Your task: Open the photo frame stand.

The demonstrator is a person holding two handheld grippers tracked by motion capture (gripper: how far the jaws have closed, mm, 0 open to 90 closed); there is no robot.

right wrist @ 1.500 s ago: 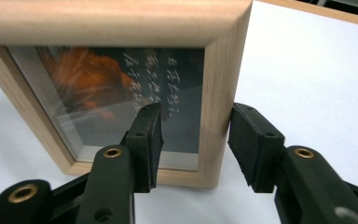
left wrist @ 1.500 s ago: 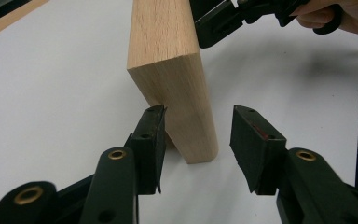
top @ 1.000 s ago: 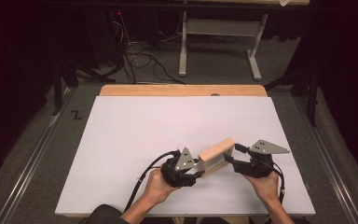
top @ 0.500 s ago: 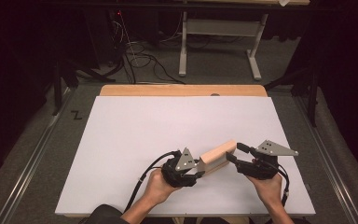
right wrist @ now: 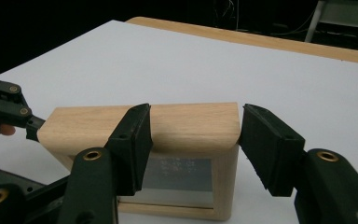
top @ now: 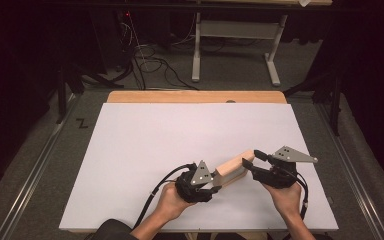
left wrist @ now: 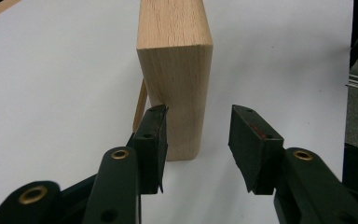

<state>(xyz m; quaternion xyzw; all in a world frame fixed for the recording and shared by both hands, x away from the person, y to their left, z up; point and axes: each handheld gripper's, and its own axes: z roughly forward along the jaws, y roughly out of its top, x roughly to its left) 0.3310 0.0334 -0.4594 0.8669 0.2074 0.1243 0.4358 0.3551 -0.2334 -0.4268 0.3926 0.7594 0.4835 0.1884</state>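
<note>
I see the wooden frame [top: 232,166] standing on edge on the near right part of the white table [top: 145,145], its glass pane facing my right tool in the right gripper view. My left tool [left wrist: 198,135] sits at the frame's near left end with its jaws spread, one pad beside the wood and the other clear of it. My right tool [right wrist: 193,140] sits at the far right end, jaws spread on either side of the top corner, not pinching it.

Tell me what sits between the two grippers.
A wooden frame stands on the white table between the left gripper and right gripper, in the high view.
</note>
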